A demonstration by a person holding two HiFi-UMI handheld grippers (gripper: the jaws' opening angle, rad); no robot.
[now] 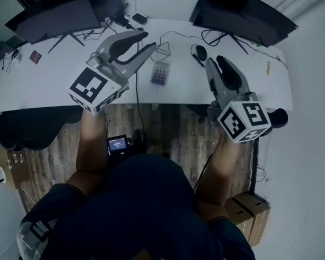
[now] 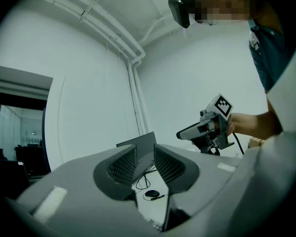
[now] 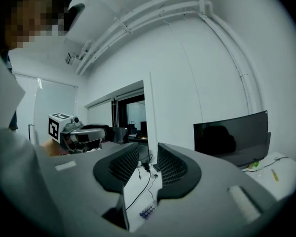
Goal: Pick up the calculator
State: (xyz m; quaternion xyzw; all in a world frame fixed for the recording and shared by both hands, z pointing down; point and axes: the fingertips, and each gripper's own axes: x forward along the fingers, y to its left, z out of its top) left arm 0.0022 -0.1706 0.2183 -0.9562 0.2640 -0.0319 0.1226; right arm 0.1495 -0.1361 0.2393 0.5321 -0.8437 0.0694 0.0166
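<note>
**Both grippers raised over the desk, calculator untouched between them**

Calculator (image 1: 160,72): lies flat on the white desk (image 1: 54,85), near its front edge, keys up. Nothing touches it.

Left gripper (image 1: 148,41): held up over the desk, left of the calculator and a little farther back. The body slants, with the jaws aimed toward the back of the desk and to the person's right. The marker cube (image 1: 95,89) hangs out past the desk's front edge, on the near side of the calculator. Jaws stand apart with nothing between them. Through the gap its own view shows only desk surface and the mouse (image 2: 152,193). The left forearm (image 1: 92,145) runs straight back from the cube toward the body.

Right gripper (image 1: 216,61): right of the calculator, well apart from it and clear of the surface. Jaws point toward the back of the desk, and its cube (image 1: 244,121) hangs over the floor, on the near side of the calculator. The jaws stand slightly parted and hold nothing. Its own view looks down through the gap onto the calculator's keys and a cable (image 3: 138,189) on the desk. The right forearm (image 1: 227,161) angles in under the cube.

Around the calculator: the mouse sits to its right and a little farther back. A dark monitor (image 1: 54,18) stands far back to its left and another monitor (image 1: 244,10) far back to its right. A thin cable runs past its left side and drops over the desk's front edge.
</note>
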